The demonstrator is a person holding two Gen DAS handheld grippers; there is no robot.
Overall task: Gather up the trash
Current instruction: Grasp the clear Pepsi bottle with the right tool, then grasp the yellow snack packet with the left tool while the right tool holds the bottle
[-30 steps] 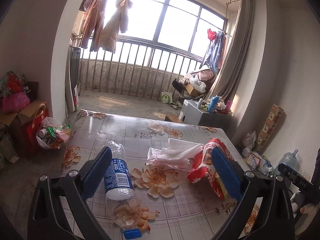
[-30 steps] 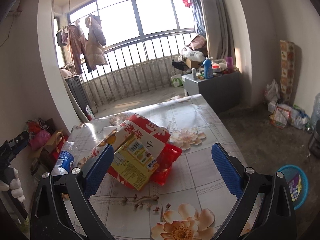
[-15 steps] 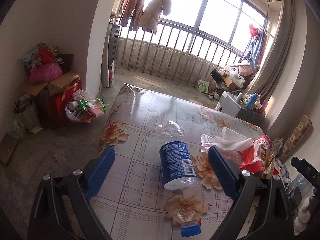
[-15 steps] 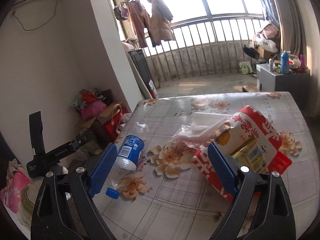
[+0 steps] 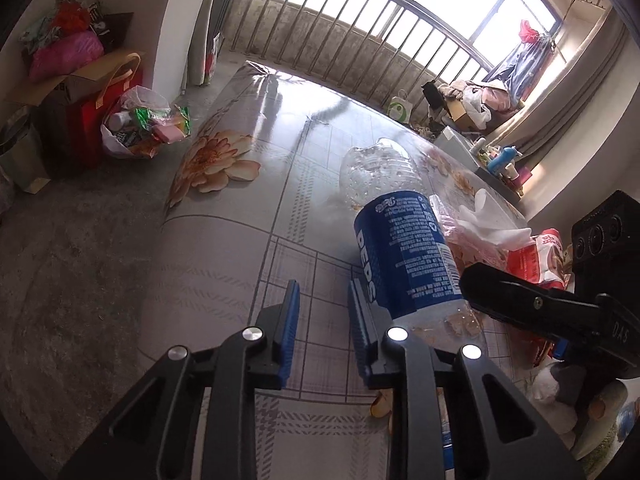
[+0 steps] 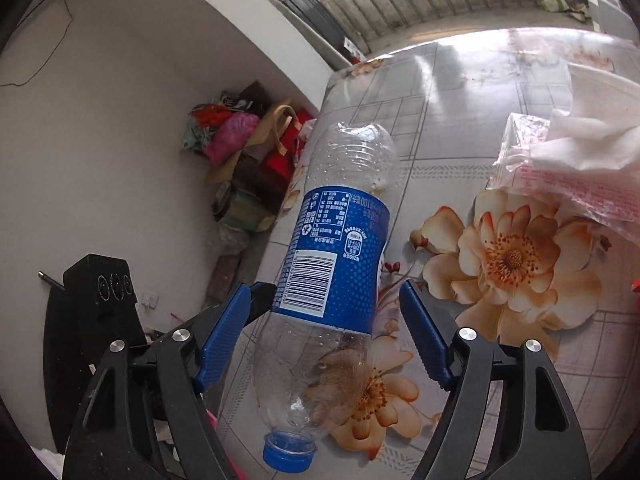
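Step in hand: pickup of the first piece of trash, the empty plastic bottle (image 6: 340, 256), judged from both grippers converging on it.
Bottle position: lying on its side on the flowered tabletop (image 5: 224, 240), blue cap (image 6: 289, 449) toward the right wrist camera, base pointing away toward the window side.
Right gripper (image 6: 324, 336): jaws apart and straddling the bottle at the lower edge of its blue label; they have just been closing. A gap shows beside the right pad, and the left pad sits at the label edge, contact not confirmed. No clamp yet.
Left gripper (image 5: 322, 328): jaws drawn near together, a narrow slot remaining, with only tabletop showing in it; they have just been closing. The bottle lies just outside the right-hand pad, which stands close against the label; whether it touches cannot be told.
Bottle relative to jaws: between the right gripper's pads; beside, not within, the left gripper's pads.
Other trash: a clear bag with white tissue (image 6: 576, 152) lies beyond the right gripper's right pad, apart from the bottle; a red snack wrapper (image 5: 536, 256) lies past the bottle.
Next move, judged: finish closing the right jaws squarely on the labelled section, then lift. The thin wall is likely to dent, and the round body may roll if pressed off-centre.
Risk: the left gripper is crowding the same bottle and could nudge it.
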